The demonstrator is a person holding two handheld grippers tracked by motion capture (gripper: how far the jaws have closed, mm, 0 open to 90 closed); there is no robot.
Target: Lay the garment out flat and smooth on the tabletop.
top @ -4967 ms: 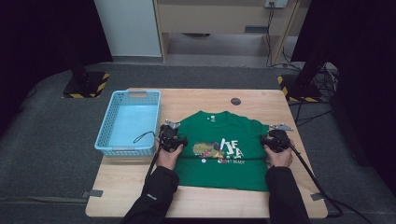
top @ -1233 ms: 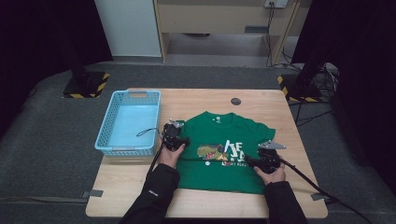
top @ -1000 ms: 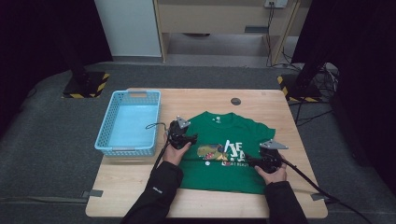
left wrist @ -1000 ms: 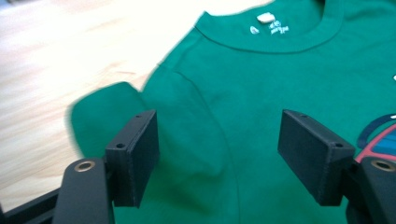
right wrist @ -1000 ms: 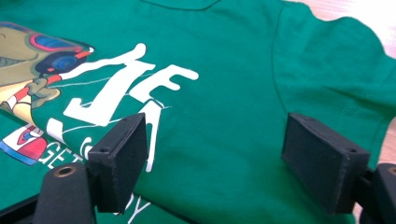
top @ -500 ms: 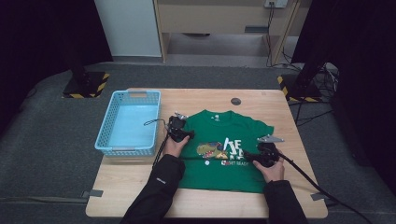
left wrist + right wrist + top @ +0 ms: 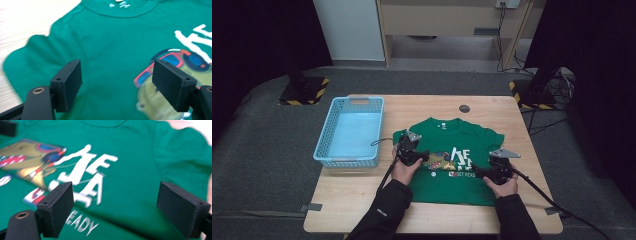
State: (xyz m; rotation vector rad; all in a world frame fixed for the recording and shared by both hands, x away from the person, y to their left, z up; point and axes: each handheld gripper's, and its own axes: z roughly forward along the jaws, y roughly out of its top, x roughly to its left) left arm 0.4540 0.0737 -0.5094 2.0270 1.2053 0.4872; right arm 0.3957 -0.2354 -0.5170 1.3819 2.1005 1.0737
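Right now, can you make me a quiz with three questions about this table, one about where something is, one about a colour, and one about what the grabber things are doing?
1. Where is the blue basket?
A. On the T-shirt
B. On the table, at the shirt's left in the high view
C. On the floor

2. What colour is the T-shirt?
A. Green
B. Red
C. Yellow

3. How are the left gripper and the right gripper?
A. Both shut on the shirt
B. One is in the basket
C. Both open above the shirt

Answers: 1 B, the basket sits on the wood beside the shirt. 2 A, the cloth is green with a print. 3 C, each gripper view shows jaws spread wide with shirt between them.
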